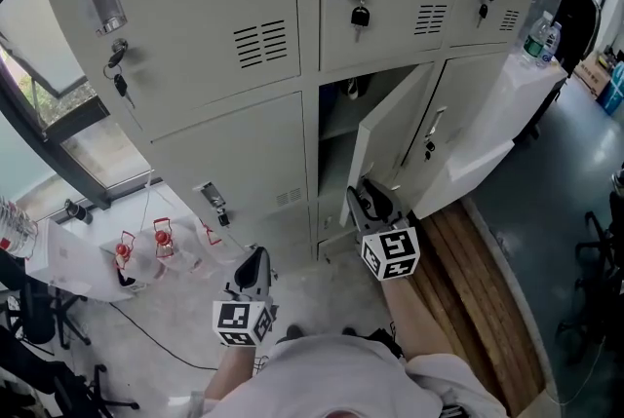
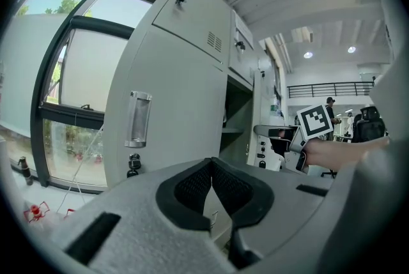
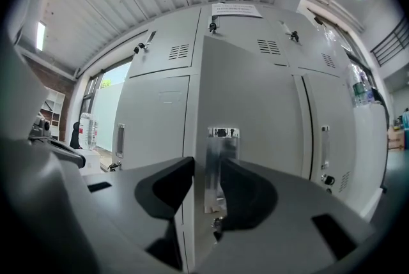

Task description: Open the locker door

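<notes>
The grey lower locker door [image 1: 395, 129] in the middle column stands partly swung out, with the dark compartment [image 1: 336, 129] showing beside it. My right gripper [image 1: 363, 195] sits at the door's lower free edge. In the right gripper view the door's edge and its metal handle plate [image 3: 222, 158] run up between the two jaws of the right gripper [image 3: 206, 180], and the pads close on the panel from both sides. My left gripper [image 1: 255, 260] hangs lower left, away from the lockers. In its own view the left gripper [image 2: 211, 164] has its pads touching with nothing between them.
Keys [image 1: 360, 15] hang from the upper locker doors. A white table [image 1: 487, 133] with water bottles [image 1: 538, 38] stands just right of the open door. A wooden platform [image 1: 478, 289] lies on the floor at right. Small red objects [image 1: 161, 236] and a cable lie at left under the window.
</notes>
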The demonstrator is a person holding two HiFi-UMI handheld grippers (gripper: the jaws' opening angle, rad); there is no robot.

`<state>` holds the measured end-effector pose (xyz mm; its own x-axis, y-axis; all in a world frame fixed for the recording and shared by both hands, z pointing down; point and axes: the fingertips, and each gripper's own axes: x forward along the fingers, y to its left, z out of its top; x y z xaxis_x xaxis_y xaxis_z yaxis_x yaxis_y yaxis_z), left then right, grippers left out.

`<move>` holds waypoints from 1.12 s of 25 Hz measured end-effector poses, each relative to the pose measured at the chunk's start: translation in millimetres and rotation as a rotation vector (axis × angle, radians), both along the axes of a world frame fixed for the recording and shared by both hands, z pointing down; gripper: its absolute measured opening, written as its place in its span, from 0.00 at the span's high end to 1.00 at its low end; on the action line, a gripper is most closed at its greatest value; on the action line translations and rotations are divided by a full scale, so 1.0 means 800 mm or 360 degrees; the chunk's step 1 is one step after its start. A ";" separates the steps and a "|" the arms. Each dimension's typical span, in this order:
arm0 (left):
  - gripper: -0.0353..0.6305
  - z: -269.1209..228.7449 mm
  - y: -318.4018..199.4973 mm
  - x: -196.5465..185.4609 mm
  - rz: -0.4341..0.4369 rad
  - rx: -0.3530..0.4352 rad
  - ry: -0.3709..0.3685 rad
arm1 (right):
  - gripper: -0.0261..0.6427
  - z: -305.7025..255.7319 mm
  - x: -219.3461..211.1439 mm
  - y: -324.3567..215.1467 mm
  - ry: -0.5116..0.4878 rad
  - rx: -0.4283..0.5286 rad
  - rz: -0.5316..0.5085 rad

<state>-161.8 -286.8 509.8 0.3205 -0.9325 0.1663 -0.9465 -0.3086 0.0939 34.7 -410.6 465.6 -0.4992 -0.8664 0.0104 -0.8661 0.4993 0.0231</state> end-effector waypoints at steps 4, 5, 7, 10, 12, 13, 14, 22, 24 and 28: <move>0.93 0.000 0.001 0.017 0.0055 0.0001 -0.0001 | 0.76 0.001 0.019 0.015 -0.0012 0.0005 0.0034; 0.93 0.000 0.001 0.022 0.0071 0.0001 -0.0003 | 0.76 0.001 0.024 0.019 -0.0009 0.0007 0.0046; 0.93 0.001 0.001 0.031 0.0102 -0.0005 -0.0005 | 0.76 0.001 0.034 0.027 0.0007 0.0012 0.0072; 0.93 0.001 0.002 0.046 0.0152 -0.0007 0.0001 | 0.76 0.001 0.052 0.040 0.0033 0.0020 0.0119; 0.93 0.000 0.002 0.057 0.0188 -0.0005 0.0004 | 0.76 0.001 0.066 0.049 0.0035 0.0024 0.0157; 0.93 0.001 0.002 0.061 0.0205 -0.0007 0.0004 | 0.76 0.001 0.073 0.052 0.0036 0.0026 0.0178; 0.93 0.002 0.002 0.066 0.0221 -0.0011 0.0005 | 0.76 0.001 0.080 0.056 0.0037 0.0027 0.0202; 0.93 0.003 0.004 0.103 0.0332 -0.0013 0.0020 | 0.76 0.003 0.143 0.082 0.0047 0.0031 0.0409; 0.93 0.004 0.005 0.109 0.0353 -0.0016 0.0019 | 0.76 0.004 0.160 0.088 0.0046 0.0037 0.0483; 0.93 0.005 0.008 0.118 0.0376 -0.0028 0.0027 | 0.82 0.005 0.197 0.096 0.0044 0.0034 0.0644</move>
<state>-67.5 -280.7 514.1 0.5326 -0.8281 0.1749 -0.8464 -0.5197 0.1164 192.7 -334.2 469.7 -0.1174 -0.9931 -0.0011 -0.9915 0.1172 0.0557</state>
